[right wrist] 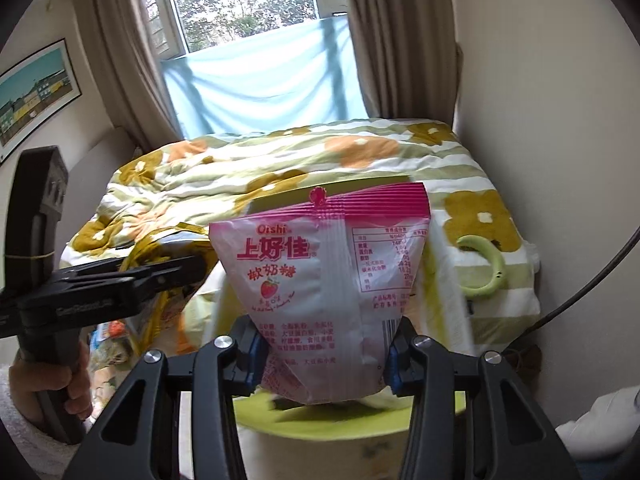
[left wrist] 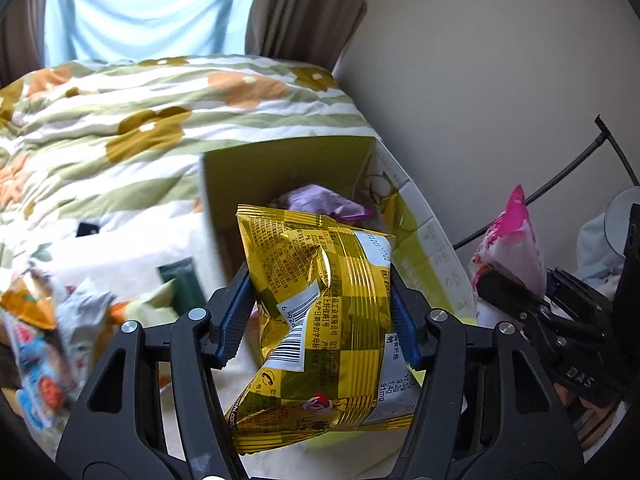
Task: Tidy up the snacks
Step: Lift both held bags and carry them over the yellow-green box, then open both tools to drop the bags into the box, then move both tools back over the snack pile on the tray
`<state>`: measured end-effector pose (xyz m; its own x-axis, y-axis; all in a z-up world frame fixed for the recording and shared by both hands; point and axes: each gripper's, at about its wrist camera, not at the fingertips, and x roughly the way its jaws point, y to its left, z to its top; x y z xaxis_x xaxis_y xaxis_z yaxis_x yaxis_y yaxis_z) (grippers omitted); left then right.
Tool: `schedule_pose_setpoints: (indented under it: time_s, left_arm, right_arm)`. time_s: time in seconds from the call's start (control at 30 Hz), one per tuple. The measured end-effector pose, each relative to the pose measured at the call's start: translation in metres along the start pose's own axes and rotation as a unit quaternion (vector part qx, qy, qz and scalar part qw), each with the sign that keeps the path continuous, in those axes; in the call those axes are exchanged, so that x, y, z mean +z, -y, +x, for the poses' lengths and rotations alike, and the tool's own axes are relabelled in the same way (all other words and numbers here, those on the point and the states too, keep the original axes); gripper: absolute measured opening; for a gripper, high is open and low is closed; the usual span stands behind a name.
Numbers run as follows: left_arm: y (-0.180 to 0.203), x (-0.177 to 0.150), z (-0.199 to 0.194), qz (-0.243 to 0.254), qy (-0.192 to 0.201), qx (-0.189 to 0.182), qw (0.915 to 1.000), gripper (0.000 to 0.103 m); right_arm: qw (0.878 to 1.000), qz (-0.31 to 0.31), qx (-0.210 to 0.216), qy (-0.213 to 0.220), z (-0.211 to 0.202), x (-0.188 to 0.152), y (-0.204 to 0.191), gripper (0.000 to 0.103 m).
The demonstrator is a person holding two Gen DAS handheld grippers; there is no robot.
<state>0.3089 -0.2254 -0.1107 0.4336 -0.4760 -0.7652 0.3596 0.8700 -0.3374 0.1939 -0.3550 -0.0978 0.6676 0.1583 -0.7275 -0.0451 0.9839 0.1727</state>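
My left gripper (left wrist: 320,292) is shut on a crumpled gold snack bag (left wrist: 332,308), held in the air just in front of an open cardboard box (left wrist: 280,164) that stands on the bed. A purple packet (left wrist: 320,200) lies inside the box. My right gripper (right wrist: 324,344) is shut on a pink and white strawberry candy bag (right wrist: 316,280), pinched at its lower part and standing upright above the box's green rim (right wrist: 360,420). In the left wrist view the same pink bag (left wrist: 516,236) shows to the right of the box. The left gripper (right wrist: 160,276) appears at the left of the right wrist view.
Several loose snack packets (left wrist: 40,352) lie at the left on the flowered quilt (left wrist: 140,112). A green ring (right wrist: 484,268) rests on the bed to the right. A wall (left wrist: 480,80) and a dark cable (right wrist: 592,276) bound the right side. A hand (right wrist: 76,376) grips the left tool's handle.
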Motion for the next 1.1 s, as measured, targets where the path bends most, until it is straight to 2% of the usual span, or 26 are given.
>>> schedule_pose_setpoints:
  time_s: [0.1,0.23,0.27,0.53,0.83,0.87,0.93,0.97,1.0,1.1]
  left_arm:
    - [0.019,0.011,0.033,-0.005,-0.008,0.004,1.0000,0.063]
    - [0.035,0.013,0.057,-0.007,-0.009,0.015,0.9998,0.098]
    - [0.038,0.012,0.059,-0.004,-0.008,0.025,0.9997,0.102]
    - [0.031,-0.011,0.040,0.017,0.002,0.113,0.9934,0.102]
    - [0.015,-0.031,0.006,0.000,0.011,0.153,0.9882,0.102]
    - [0.014,-0.033,0.004,0.001,0.011,0.158,0.9874,0.102]
    - [0.013,-0.037,-0.001,0.003,0.010,0.168,0.9857,0.102]
    - [0.012,-0.040,-0.002,0.004,0.011,0.172,0.9851,0.102]
    - [0.011,-0.043,-0.004,0.004,0.012,0.174,0.9846,0.102]
    - [0.006,-0.053,-0.008,-0.003,0.010,0.175,0.9844,0.102]
  right_arm:
    - [1.000,0.006,0.004,-0.005,0.007,0.007,0.023,0.042]
    - [1.000,0.007,0.007,-0.011,0.016,0.012,0.043,0.042]
    - [1.000,0.009,0.008,-0.012,0.018,0.012,0.046,0.042]
    - [0.999,0.008,0.020,-0.025,0.029,0.016,0.060,0.042]
    - [0.997,-0.009,0.042,-0.066,0.061,0.018,0.050,0.043]
    - [0.997,-0.007,0.036,-0.069,0.066,0.017,0.049,0.047]
    - [0.997,-0.004,0.025,-0.071,0.075,0.015,0.047,0.067]
    - [0.997,-0.002,0.023,-0.071,0.076,0.013,0.047,0.088]
    - [0.997,0.001,0.025,-0.069,0.077,0.011,0.047,0.098]
    - [0.998,0.005,0.034,-0.055,0.072,0.004,0.047,0.100]
